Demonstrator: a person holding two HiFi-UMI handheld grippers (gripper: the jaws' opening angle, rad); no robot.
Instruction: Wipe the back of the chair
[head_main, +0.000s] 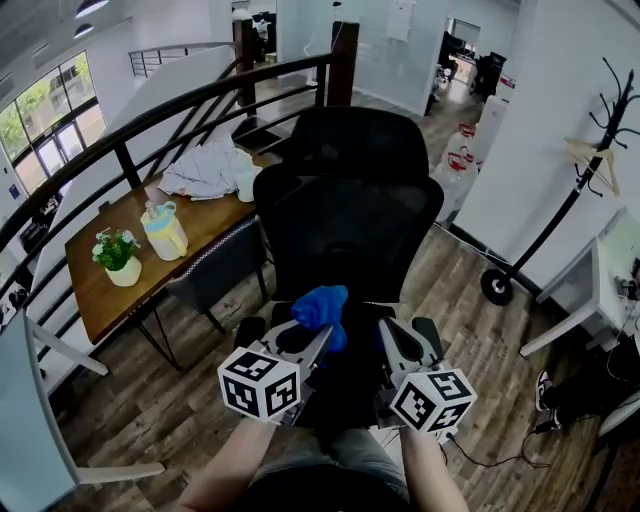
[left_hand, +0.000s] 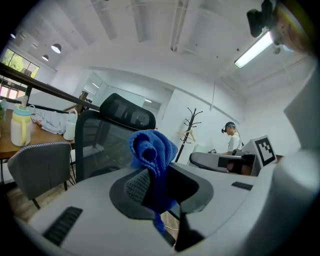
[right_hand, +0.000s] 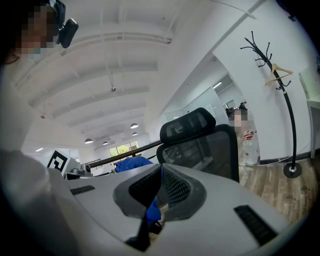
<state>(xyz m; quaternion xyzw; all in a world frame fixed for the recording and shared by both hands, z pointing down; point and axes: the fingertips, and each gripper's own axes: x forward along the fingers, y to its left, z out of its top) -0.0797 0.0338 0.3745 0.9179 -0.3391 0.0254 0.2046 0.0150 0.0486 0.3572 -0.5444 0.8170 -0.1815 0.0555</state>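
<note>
A black mesh office chair (head_main: 345, 200) stands right in front of me with its back toward me; it also shows in the left gripper view (left_hand: 107, 140) and the right gripper view (right_hand: 200, 145). My left gripper (head_main: 322, 335) is shut on a bunched blue cloth (head_main: 322, 308), held low in front of the chair's back and short of touching it. The cloth (left_hand: 150, 150) bulges above the left gripper's (left_hand: 157, 175) jaws. My right gripper (head_main: 385, 330) sits just right of it, and in its own view (right_hand: 161, 172) its jaws are shut with nothing between them. The cloth (right_hand: 131, 163) shows behind it.
A wooden table (head_main: 100, 290) at the left carries a potted plant (head_main: 120, 257), a pale jug (head_main: 166, 232) and a crumpled white cloth (head_main: 205, 170), with a grey chair (head_main: 215, 265) tucked under. A black railing (head_main: 150, 115) runs behind. A coat stand (head_main: 590, 160) and white desk (head_main: 600, 290) stand right.
</note>
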